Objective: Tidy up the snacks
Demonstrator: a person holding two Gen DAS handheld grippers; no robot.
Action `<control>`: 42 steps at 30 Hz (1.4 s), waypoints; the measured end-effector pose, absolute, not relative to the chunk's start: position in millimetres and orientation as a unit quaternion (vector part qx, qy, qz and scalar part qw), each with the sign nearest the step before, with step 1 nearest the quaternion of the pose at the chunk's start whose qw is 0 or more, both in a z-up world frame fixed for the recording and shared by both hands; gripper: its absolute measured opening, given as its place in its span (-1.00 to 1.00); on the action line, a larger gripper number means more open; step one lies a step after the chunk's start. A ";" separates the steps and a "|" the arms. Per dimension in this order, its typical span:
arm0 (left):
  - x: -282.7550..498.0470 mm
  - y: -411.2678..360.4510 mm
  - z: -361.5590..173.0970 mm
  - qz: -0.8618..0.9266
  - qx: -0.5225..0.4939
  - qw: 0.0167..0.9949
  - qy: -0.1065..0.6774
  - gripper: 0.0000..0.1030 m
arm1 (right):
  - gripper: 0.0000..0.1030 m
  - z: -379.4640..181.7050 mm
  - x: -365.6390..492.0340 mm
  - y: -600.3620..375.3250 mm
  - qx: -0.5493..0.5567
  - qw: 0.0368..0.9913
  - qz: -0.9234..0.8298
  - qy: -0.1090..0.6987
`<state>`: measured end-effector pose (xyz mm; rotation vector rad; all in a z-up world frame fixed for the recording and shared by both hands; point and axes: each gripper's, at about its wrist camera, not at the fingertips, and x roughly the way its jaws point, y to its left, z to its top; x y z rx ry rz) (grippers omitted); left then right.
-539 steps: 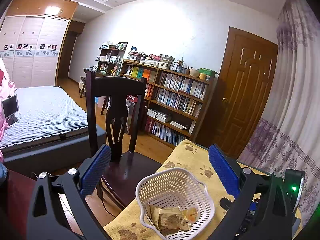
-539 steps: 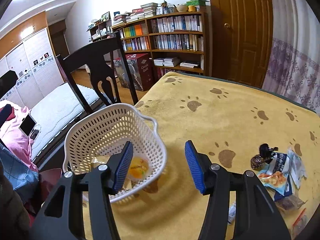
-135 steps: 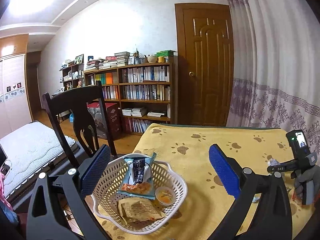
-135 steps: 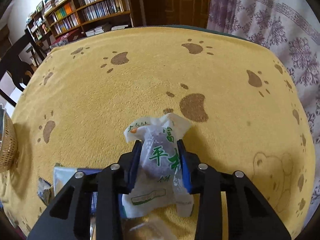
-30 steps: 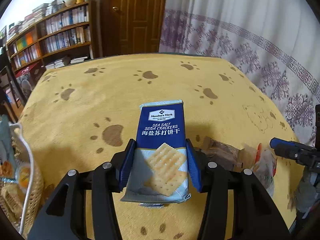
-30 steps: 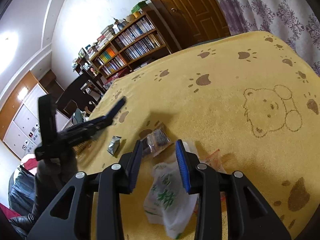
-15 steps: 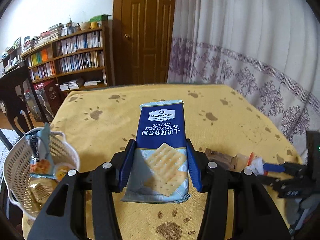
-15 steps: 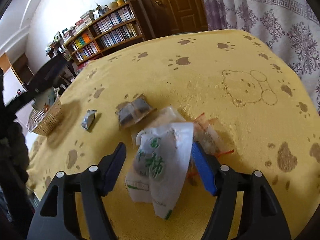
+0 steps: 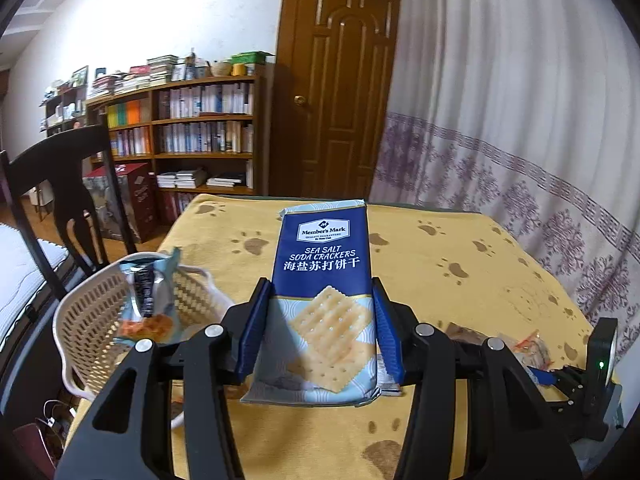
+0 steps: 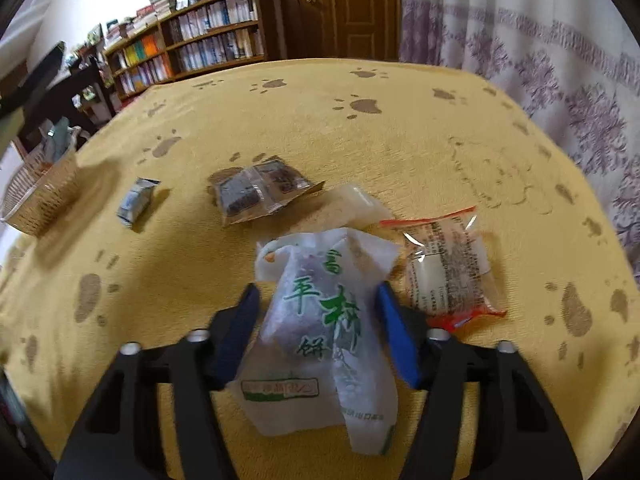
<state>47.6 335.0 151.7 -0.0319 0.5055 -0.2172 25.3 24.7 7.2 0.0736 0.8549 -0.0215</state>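
**Crackers gripped, basket waiting to the left**

Nearest the left wrist camera, the left tool (image 9: 322,330) is clamped on a blue pack of sea salt soda crackers (image 9: 320,304), its two pads pressing the long edges so the pack stands flat-faced and lifted off the bench (image 9: 460,292). That edge grip likely keeps the brittle contents from being crushed. Just left of it and a little lower sits the white basket (image 9: 88,328), already holding a pale blue snack bag (image 9: 148,300) that leans against its rim; the crackers appear bound for the same place.

In the right wrist view, the right tool (image 10: 316,328) stands wide, its pads either side of a white pastry bag with green lettering (image 10: 320,312) but seemingly apart from it. The bag lies on the yellow paw-print cloth (image 10: 360,140). Just right of it rests a clear packet with red trim (image 10: 448,268); farther off lie a dark packet (image 10: 256,192) and a small silver-blue sachet (image 10: 134,200), all loose, not yet sorted. Beyond stand a bookshelf (image 9: 192,136) and a door (image 9: 340,92).
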 end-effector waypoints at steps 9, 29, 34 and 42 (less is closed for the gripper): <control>37.8 374.2 173.1 -0.045 -0.020 0.977 0.209 -0.02 | -0.40 12.5 21.2 12.6 0.077 0.910 0.000 0.408; 30.9 387.4 173.6 -0.029 -0.035 0.972 0.232 0.42 | -0.26 36.3 6.4 22.6 0.104 0.915 0.061 0.386; 14.3 356.0 156.3 -0.048 0.016 0.966 0.254 0.43 | 0.01 36.5 4.0 5.3 0.120 0.916 0.048 0.380; -6.0 321.7 122.8 -0.076 0.077 0.953 0.282 0.43 | 0.01 36.9 5.3 -0.5 0.120 0.917 0.046 0.378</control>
